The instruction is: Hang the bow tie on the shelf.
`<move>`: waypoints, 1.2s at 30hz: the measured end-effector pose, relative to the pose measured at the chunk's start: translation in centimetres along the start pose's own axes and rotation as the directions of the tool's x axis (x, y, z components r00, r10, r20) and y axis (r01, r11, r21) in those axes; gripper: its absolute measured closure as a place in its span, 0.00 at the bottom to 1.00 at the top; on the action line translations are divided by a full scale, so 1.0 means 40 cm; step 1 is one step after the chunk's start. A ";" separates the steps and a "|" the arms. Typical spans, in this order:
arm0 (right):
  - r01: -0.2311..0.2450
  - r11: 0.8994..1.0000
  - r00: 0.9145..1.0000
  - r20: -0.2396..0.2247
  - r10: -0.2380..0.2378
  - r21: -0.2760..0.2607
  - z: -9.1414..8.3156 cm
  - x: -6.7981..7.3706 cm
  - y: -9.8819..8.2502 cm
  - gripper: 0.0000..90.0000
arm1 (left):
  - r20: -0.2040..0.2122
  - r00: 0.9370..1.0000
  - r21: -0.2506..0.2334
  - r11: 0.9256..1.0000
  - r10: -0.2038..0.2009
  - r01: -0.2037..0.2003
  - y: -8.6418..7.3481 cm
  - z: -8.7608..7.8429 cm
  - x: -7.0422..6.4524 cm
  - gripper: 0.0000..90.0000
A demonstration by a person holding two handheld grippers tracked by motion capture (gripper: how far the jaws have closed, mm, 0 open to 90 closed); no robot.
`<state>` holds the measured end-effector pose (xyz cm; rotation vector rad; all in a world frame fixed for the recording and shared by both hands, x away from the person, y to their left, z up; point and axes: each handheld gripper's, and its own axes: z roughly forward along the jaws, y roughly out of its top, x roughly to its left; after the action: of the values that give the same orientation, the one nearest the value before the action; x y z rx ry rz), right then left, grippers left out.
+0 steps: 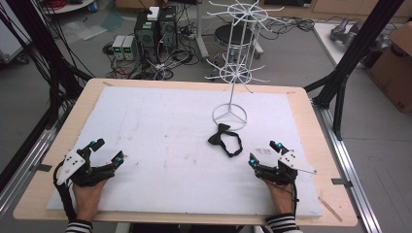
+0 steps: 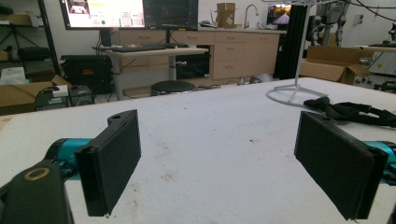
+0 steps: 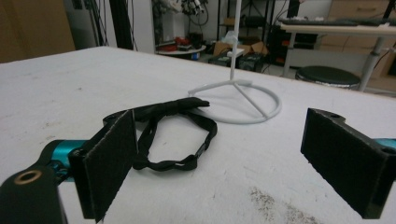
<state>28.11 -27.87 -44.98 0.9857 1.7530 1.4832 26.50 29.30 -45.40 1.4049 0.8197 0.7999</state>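
White foam-covered table [image 1: 160,126], lab clutter behind, both grippers parked at the near edge, nothing picked up.

Left gripper [image 1: 106,151] sits low at the near left, jaws spread wide with bare tabletop between them; right gripper [image 1: 265,152] mirrors it at the near right, jaws just as wide apart and holding nothing. And the black bow tie [image 1: 225,138] lies flat mid-table with its strap looped out, just beside the ring base of the white wire display rack [image 1: 232,73], a bit ahead of the right gripper (the nearer one, so my money's on that hand going first). Judging by this, the work hasn't begun: reach, pinch, lift and likely hanging all remain. Whether the strap's clasp is fastened is too small to tell.
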 end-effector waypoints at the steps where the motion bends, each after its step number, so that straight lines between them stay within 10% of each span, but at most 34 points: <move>1: 0.000 1.000 1.000 0.000 0.000 0.000 0.000 0.000 0.000 0.11 | 0.000 1.000 0.002 1.000 0.000 0.000 0.000 0.000 0.000 0.17; 6: -0.029 0.996 0.997 -0.070 0.035 0.085 0.017 -0.001 0.017 0.11 | -0.001 1.000 0.003 1.000 -0.002 0.002 0.000 0.000 0.001 0.17; 12: 0.043 0.986 0.987 -0.157 -0.017 0.162 0.053 0.023 0.082 0.11 | 0.000 1.000 0.003 1.000 -0.003 0.003 0.000 0.000 0.001 0.17; 24: 0.023 0.960 0.975 -0.219 0.040 0.280 0.131 0.031 0.146 0.11 | 0.001 1.000 0.002 1.000 -0.005 0.005 0.000 0.000 0.002 0.17; 31: 0.077 0.935 0.970 -0.243 0.010 0.347 0.175 0.038 0.172 0.11 | 0.001 1.000 0.003 1.000 -0.007 0.007 0.000 0.000 0.002 0.17; 36: 0.162 0.894 0.959 -0.279 -0.043 0.418 0.227 0.062 0.190 0.11 | 0.001 1.000 0.003 1.000 -0.006 0.006 0.000 0.000 0.002 0.17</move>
<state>35.53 -20.44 -38.97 0.9177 2.3670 1.2177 26.56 29.37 -45.39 1.4045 0.8243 0.7937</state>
